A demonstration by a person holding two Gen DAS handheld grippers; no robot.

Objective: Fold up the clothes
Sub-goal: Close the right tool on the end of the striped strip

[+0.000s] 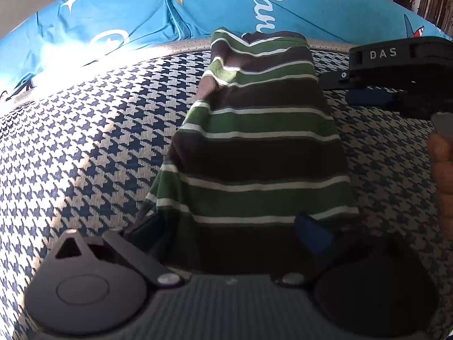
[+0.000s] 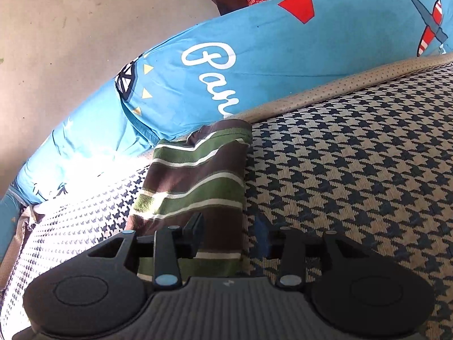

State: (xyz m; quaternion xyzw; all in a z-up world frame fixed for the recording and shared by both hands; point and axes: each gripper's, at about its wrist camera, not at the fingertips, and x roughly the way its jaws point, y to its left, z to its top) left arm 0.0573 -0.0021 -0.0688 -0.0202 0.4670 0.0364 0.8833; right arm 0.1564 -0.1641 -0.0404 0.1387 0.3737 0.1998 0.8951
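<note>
The right gripper (image 2: 230, 236) has its fingers (image 2: 194, 231) spread wide over the near right edge of a folded striped garment (image 2: 195, 181). The garment lies on a houndstooth-patterned bed (image 2: 354, 170), its far end near a blue printed pillow (image 2: 254, 65).

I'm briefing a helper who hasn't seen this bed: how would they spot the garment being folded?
Find the houndstooth bedspread below the blue pillow. On it lies a long folded shirt, the only striped thing there, banded green, brown and white.
</note>
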